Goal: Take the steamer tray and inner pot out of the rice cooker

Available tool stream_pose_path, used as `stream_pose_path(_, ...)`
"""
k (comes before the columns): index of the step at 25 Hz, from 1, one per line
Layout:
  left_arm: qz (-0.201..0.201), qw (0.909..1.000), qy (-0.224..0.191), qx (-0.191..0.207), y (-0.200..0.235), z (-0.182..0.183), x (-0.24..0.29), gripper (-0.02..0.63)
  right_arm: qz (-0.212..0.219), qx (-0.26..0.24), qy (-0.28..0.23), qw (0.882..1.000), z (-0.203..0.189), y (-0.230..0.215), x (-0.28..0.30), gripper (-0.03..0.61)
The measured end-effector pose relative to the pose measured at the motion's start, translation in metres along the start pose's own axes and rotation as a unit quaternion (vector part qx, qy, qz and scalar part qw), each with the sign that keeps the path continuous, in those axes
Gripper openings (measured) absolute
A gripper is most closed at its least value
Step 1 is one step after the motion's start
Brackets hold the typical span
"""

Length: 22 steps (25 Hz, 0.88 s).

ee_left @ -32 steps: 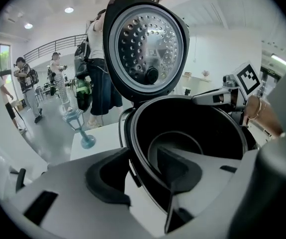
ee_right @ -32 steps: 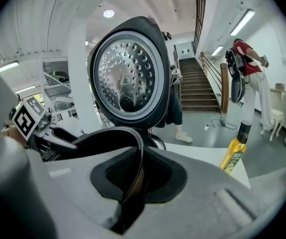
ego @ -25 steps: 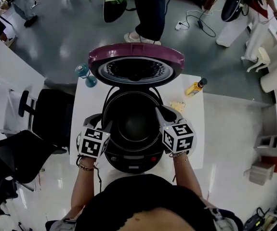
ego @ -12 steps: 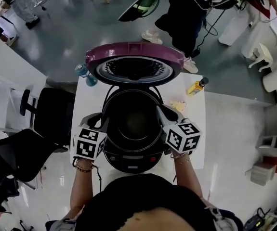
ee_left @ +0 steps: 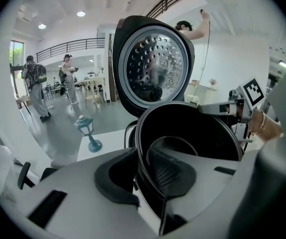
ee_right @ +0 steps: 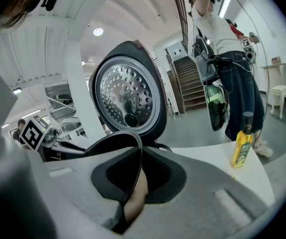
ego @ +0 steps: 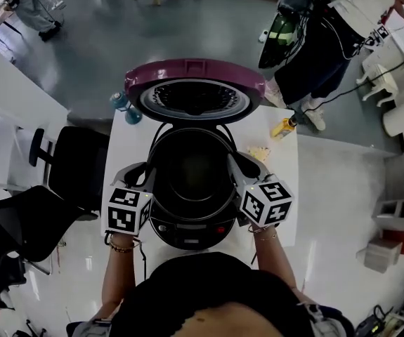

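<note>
Gripping from both sides, the two grippers hold the rim of the black inner vessel [ego: 191, 177], which sits in the open rice cooker [ego: 187, 236] on the white table [ego: 128, 153]. I cannot tell whether this vessel is the steamer tray or the inner pot. The lid [ego: 194, 83] stands up behind it.

The left gripper [ego: 147, 179] is at the vessel's left edge. In the left gripper view its jaws have just been closing and now stand narrow, with the rim passing between them. One pad [ee_left: 170, 171] lies inside the vessel's wall and the other pad [ee_left: 115, 180] lies outside, against it.

The right gripper [ego: 238, 168] is at the opposite edge. In the right gripper view its jaws are almost together, and the thin rim [ee_right: 120, 141] runs down the gap between the two pads, pinched there.

The vessel is level between the two grippers, and its rim lies near the top of the cooker's body. A yellow oil bottle [ego: 286, 127] stands on the table, well apart to the right.
</note>
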<state>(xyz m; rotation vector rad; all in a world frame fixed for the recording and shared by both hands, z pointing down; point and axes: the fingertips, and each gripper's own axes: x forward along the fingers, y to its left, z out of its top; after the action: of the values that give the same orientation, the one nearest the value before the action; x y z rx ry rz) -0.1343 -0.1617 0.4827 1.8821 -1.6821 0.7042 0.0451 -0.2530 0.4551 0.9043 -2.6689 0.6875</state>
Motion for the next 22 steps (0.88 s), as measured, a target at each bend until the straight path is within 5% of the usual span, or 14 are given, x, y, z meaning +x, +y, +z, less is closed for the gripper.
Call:
stream_pose_path(15,-0.008,0.9930,-0.095,-0.071,-0.009,0.026,-0.037,0.041,0.030,0.016,-0.053,0.998,0.023,0.014,-0.028,0.028)
stream_pose_path(22,-0.010,0.9897,-0.122,-0.074,-0.018,0.033,-0.052,0.038,0.036,0.014,-0.076,0.996,0.034,0.020,-0.045,0.028)
